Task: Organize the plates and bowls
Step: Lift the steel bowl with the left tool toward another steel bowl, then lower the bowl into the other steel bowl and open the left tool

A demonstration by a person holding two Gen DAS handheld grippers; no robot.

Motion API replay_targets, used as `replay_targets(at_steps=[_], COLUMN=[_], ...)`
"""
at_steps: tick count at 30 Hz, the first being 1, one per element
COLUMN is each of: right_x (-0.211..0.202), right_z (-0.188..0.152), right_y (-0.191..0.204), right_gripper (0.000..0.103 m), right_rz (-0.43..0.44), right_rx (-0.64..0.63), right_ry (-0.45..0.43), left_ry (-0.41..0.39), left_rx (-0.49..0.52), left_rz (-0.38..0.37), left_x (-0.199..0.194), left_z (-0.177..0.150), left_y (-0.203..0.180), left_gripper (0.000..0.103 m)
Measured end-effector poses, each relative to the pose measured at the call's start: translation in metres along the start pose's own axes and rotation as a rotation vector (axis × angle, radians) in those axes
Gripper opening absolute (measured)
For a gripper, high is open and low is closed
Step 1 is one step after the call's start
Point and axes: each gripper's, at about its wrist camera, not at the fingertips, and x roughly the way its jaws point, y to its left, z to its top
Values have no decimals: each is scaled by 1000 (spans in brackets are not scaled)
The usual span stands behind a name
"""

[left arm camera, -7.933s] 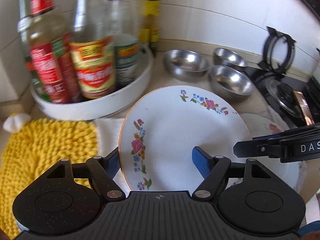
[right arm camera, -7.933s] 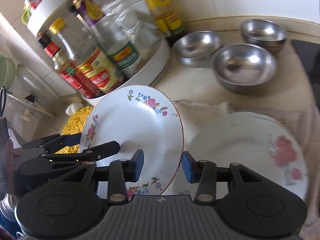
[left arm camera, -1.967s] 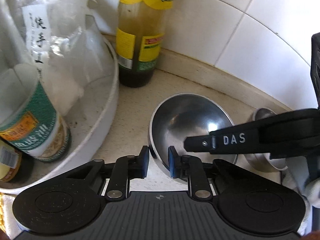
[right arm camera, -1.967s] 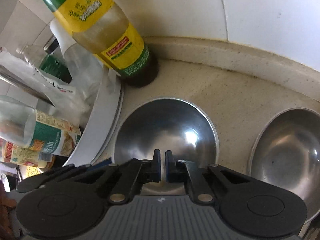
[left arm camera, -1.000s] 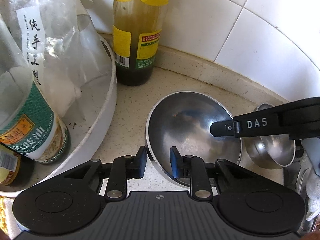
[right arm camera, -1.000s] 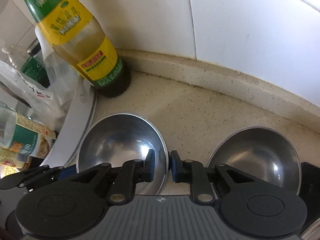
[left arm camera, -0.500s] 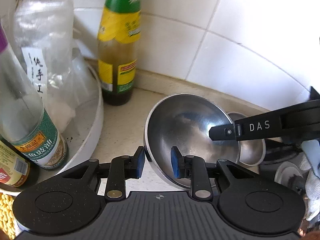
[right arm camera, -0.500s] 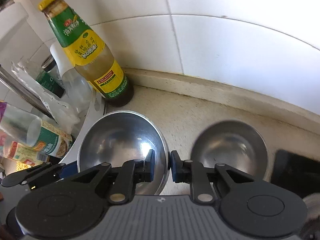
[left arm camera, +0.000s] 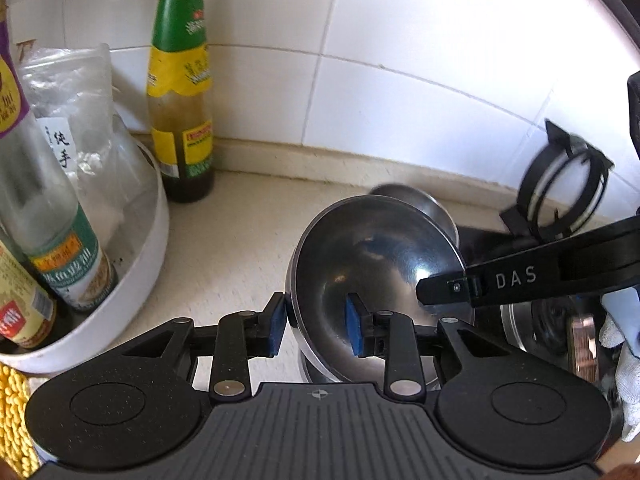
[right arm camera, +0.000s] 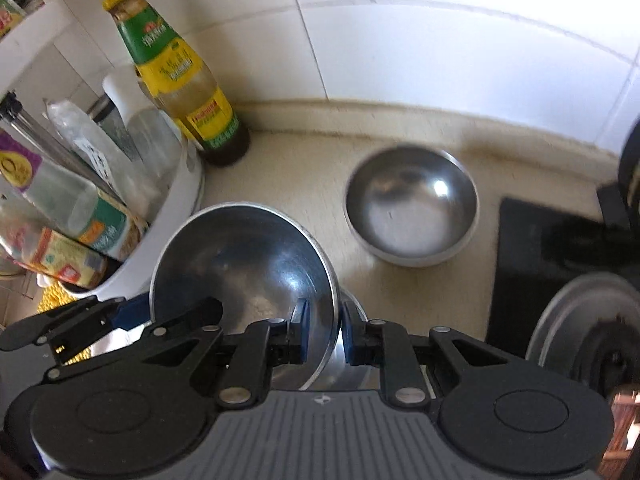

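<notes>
The left tongs (left arm camera: 316,328) pinch the steel bowl (left arm camera: 376,264) at its nine o'clock rim; the right tongs (right arm camera: 322,332) pinch its three o'clock rim. It hangs tilted above the bench (right arm camera: 304,184). A second bowl (right arm camera: 412,204) sits at one o'clock.

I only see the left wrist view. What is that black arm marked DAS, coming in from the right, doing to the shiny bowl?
Observer: That is the right claw. Its pads pinch the bowl at its right rim, one inside and one outside.
Operator: And what is half hidden behind the bowl?
Observer: A second bowl, upright and empty on the counter, apart from the held one.
</notes>
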Motion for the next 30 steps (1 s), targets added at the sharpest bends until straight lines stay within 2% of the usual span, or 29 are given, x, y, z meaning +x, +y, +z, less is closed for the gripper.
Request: replay_targets(at_steps=[3, 7, 11, 17, 22, 26, 27, 30], right_x=[9, 10, -3, -26, -29, -36, -38, -40], right_z=[-8, -12, -9, -17, -33, -55, -62, -76], right_y=[-3, -10, -23, -37, -24, -3, 5, 17], right_gripper=[37, 37, 37, 37, 38, 39, 42, 45], right_rz=[-9, -37, -84, -52, -50, -114, -121, -91], right_rx=[23, 52, 70, 139, 129, 108, 102, 91], right_ry=[22, 8, -40, -100, -119, -232, -261, -287], left_ry=[21, 51, 27, -4, 7, -2, 0, -2], left_rx=[17, 19, 14, 20, 58, 110, 113, 141], left_rz=[-6, -20, -9, -34, -56, -60, -58, -59], left_x=[5, 14, 8, 0, 4, 0, -1, -5], left_z=[-7, -13, -12, -3, 3, 2, 2, 4], left_y=[-2, 2, 7, 6, -2, -7, -6, -7], left_gripper=[38, 36, 36, 36, 36, 37, 38, 41])
